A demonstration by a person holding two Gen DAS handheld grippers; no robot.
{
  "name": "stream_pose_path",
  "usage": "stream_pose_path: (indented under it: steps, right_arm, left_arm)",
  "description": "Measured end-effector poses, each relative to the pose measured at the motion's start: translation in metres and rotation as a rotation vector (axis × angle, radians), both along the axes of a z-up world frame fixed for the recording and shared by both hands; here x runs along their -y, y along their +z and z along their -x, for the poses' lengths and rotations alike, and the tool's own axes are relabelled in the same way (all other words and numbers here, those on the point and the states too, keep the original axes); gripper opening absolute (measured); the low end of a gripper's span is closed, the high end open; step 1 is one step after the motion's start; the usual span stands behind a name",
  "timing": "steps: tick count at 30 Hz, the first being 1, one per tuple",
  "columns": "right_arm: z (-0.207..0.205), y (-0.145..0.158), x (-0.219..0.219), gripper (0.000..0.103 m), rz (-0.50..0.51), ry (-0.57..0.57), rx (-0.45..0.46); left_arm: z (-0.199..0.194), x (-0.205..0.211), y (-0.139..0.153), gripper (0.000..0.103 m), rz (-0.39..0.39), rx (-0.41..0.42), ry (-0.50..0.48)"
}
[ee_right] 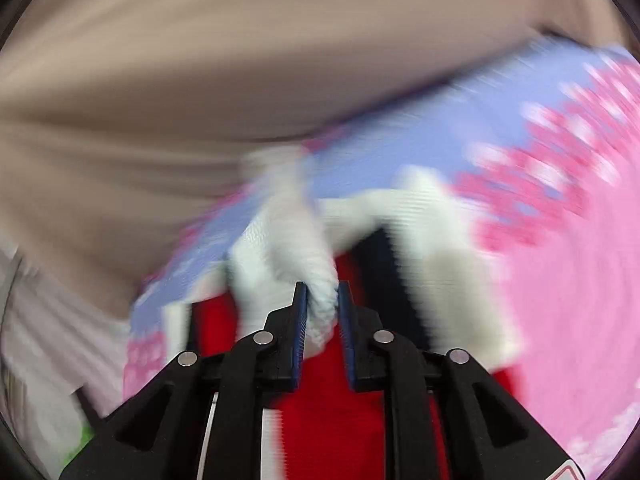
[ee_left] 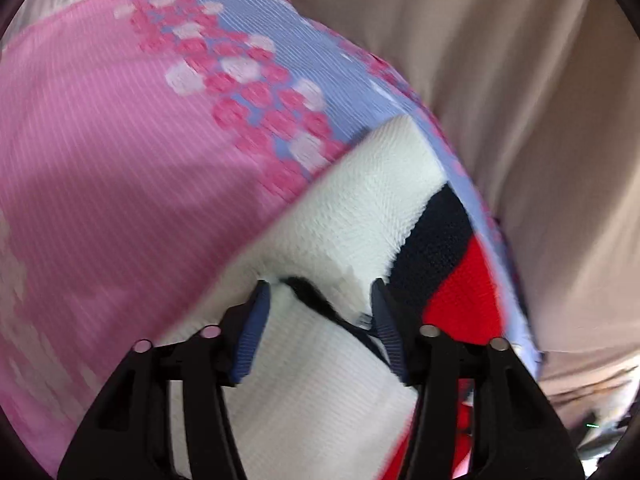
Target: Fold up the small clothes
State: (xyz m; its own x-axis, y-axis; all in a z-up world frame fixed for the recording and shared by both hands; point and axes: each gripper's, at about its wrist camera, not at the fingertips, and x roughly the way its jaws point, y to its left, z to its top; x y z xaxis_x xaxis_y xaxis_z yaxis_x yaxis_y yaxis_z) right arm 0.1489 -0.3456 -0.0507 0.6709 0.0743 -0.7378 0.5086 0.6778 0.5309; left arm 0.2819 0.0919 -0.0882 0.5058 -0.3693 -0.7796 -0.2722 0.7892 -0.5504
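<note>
The biggest thing in both views is the rumpled beige sheet [ee_left: 500,60] underneath everything; can't tell whether it covers a bed or a tabletop. On top of it lies the pink and lavender ribbed cloth with pink and white dots [ee_left: 120,140], spread out flat like a mat.

The actual job, a small white knit garment with navy and red bands [ee_left: 360,208], is on that mat, its far edge lying over the dotted part. It's bunched rather than flat, so I'd say the fold is only partly done.

The left tongs [ee_left: 320,300] are spread wide with the white knit sitting between the blue pads [ee_left: 256,320], which don't look like they're pinching anything, plus a dark strand or trim in the gap. The right tongs [ee_right: 322,300] are nearly closed, clamped on a twisted ridge of white knit, with red fabric right below. That view is badly smeared, so the finer details are a guess.

Handling-wise it looks light, soft and stretchy. A knit like this sags and slides against the ribbed mat rather than keeping a crease. I'd take hold at the hem or corner edges, both layers together, not mid-panel, since a middle pinch only drags up a hump like the right tongs have now.
</note>
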Motion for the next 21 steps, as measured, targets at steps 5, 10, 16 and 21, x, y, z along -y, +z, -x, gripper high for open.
stream_pose_path:
  steps: [5, 10, 16, 21]
  right_arm:
    - [-0.008, -0.049, 0.027, 0.034, -0.083, 0.002, -0.090]
    - [-0.008, -0.060, 0.025, 0.038, -0.096, 0.008, -0.056]
    - [-0.034, 0.019, 0.000, 0.001, 0.008, 0.126, 0.108]
    - [-0.019, 0.036, 0.011, 0.001, 0.068, 0.091, 0.157]
  left_arm:
    - [-0.010, 0.016, -0.022, 0.064, 0.049, -0.087, 0.051]
    - [-0.023, 0.007, -0.014, 0.010, 0.046, -0.051, 0.107]
    - [-0.020, -0.025, 0.043, 0.009, 0.030, 0.125, 0.169]
    - [-0.025, -0.027, -0.011, 0.009, -0.018, -0.039, 0.149]
